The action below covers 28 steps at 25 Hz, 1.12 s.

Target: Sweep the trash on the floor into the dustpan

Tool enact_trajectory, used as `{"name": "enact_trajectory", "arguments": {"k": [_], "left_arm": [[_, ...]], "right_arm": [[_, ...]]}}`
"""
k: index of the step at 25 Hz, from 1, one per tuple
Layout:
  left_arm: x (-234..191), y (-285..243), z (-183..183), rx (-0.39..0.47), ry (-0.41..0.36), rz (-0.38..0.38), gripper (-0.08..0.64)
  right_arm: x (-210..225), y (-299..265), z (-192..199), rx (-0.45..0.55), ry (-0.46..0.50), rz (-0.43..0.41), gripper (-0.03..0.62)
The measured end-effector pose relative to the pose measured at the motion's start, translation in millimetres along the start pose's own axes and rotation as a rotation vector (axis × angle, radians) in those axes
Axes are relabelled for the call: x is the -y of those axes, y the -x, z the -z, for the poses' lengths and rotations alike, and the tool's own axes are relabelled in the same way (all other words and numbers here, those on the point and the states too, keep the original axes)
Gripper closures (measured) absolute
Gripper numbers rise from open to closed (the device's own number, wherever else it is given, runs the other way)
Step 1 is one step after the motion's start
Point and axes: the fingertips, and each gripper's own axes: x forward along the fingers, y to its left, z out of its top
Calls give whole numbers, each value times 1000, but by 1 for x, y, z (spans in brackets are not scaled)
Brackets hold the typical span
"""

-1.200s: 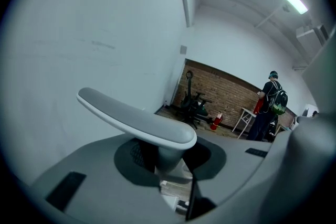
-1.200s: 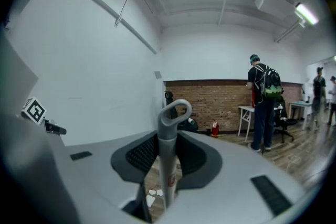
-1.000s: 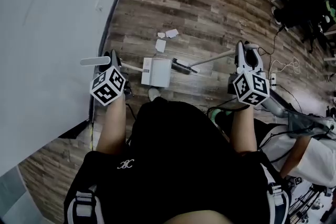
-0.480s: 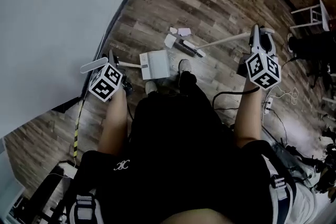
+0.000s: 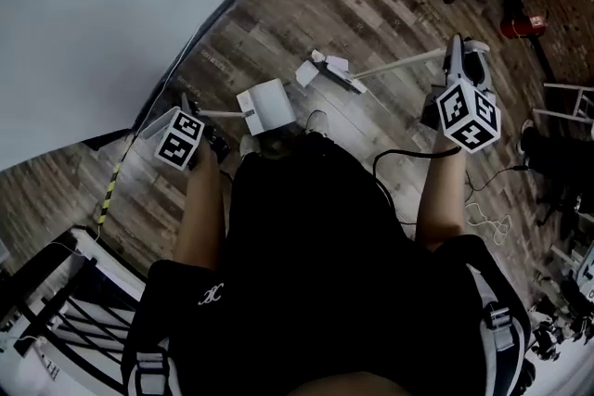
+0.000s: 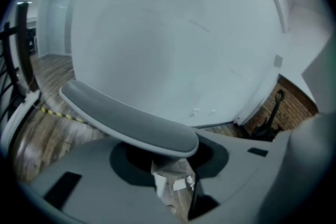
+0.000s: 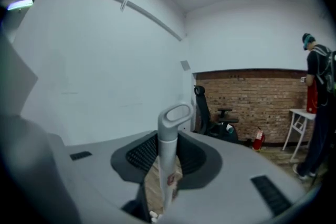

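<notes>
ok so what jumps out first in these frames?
Two grippers with marker cubes flank the person in the head view. The right gripper clamps a broom, its brush beside white paper scraps on the wood floor. The left gripper, jaws opening, has the handle of the white dustpan between them. The pan lies just down-left of the scraps.

white plastic dustpan with long handle (image 5: 267,105): one
white-handled broom with dark bristles (image 5: 399,65): one
white paper scraps on floor (image 5: 306,72): three
red fire extinguisher (image 5: 520,25): one
person standing by brick wall (image 7: 317,107): one
</notes>
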Motion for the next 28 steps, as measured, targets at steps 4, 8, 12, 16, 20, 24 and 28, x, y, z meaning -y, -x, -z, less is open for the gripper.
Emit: {"name": "enact_trajectory", "arguments": {"k": [4,8,12,16,20,24,28], "left_arm": [[-1,-7,18,22,91,-88,433],[2,-8,20,66,105,-124,433],[16,-13,25,60,111,-130,430],[26,-17,29,50,90,-122,430],[40,-20,35,49,59,-91,425],[60,-20,47,54,61,-71,410],[83,-21,63,48,30,-31,396]], "right_arm": [[12,-43,-3,-6,-7,-28,483],[-2,-77,4,-19,28,-77,482],[-28,-97,35,-78,104,-140,483],[-69,-100,84,-168,214,-236,483],[-117,-84,105,-180,273,-360,483],[-153,-75,108,-202,274,-424,483],[-179,-65,111,-230,270,-472,483]]}}
